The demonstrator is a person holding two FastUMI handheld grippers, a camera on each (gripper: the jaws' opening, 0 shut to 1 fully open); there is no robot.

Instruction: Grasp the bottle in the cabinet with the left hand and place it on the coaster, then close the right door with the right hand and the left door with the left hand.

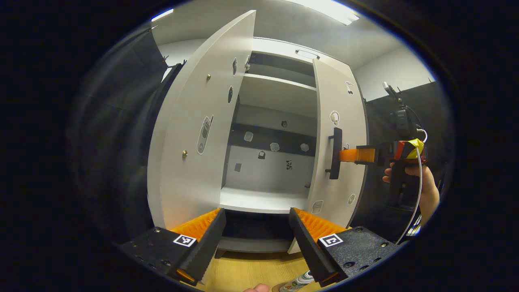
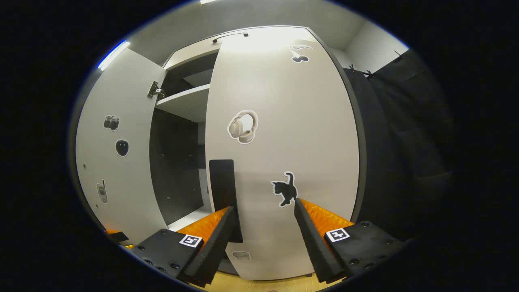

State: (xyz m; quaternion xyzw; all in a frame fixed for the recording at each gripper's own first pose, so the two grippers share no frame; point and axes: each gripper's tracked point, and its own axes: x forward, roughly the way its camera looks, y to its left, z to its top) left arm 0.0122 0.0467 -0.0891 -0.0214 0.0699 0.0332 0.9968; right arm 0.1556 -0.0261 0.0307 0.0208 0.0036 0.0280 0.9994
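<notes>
right gripper [image 2: 265,211]: fingers apart, against right door [image 2: 284,121] by its handle [image 2: 223,186]; left gripper [image 1: 257,221]: apart, bottle [image 1: 298,282] below

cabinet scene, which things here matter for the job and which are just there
Belongs to the job:
- white cabinet right door with black handle
- white left door, swung open
- green-and-white bottle on the wooden table
- right tool, open at the right door
- left tool, open

Just there:
- stickers on the doors, like the black cat
- empty white shelves
</notes>
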